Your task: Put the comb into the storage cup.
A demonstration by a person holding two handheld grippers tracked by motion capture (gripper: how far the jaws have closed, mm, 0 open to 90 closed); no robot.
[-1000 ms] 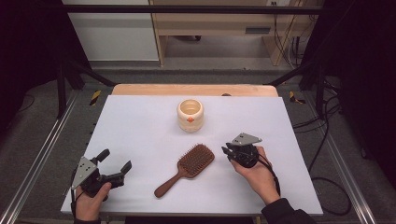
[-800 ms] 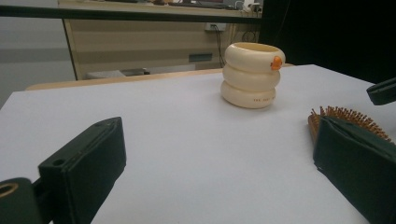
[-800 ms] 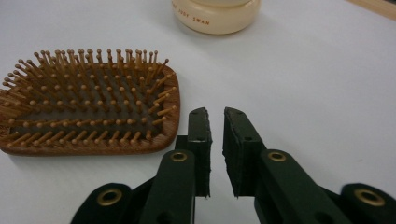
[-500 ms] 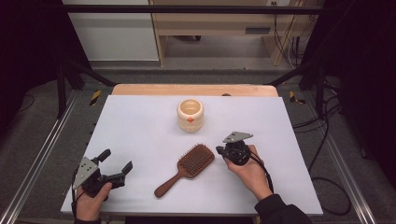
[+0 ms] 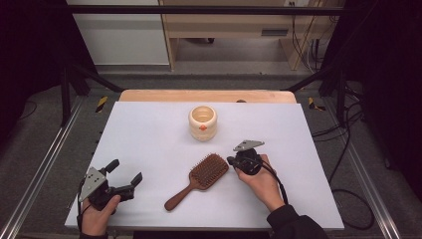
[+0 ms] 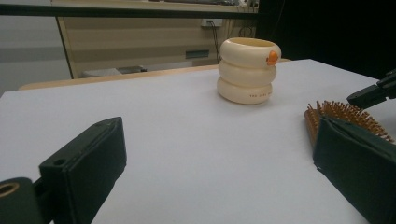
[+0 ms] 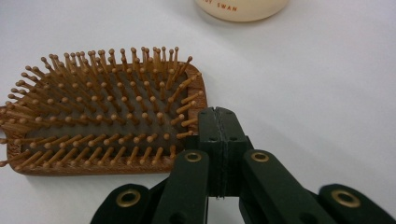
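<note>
A wooden paddle hairbrush (image 5: 201,174) lies bristles up at the front middle of the white table (image 5: 149,144), its handle pointing to the near left. My right gripper (image 5: 232,161) is shut, and its tips meet the right edge of the brush head. In the right gripper view the closed jaws of the right gripper (image 7: 219,123) sit against the rim of the hairbrush (image 7: 102,112) with nothing between them. My left gripper (image 5: 125,172) rests open at the front left, apart from the brush. The left gripper (image 6: 217,140) frames bare table, with the hairbrush (image 6: 345,114) at the right.
A cream ribbed cup (image 5: 202,122) with an orange mark stands upright behind the brush at mid table; this cup (image 6: 247,70) is empty inside as far as I see. A wooden board edge (image 5: 209,95) runs along the table's far side. Metal rails flank the table.
My right gripper has slid left across the table up to the brush head. The left gripper, the brush and the cup have stayed put.
</note>
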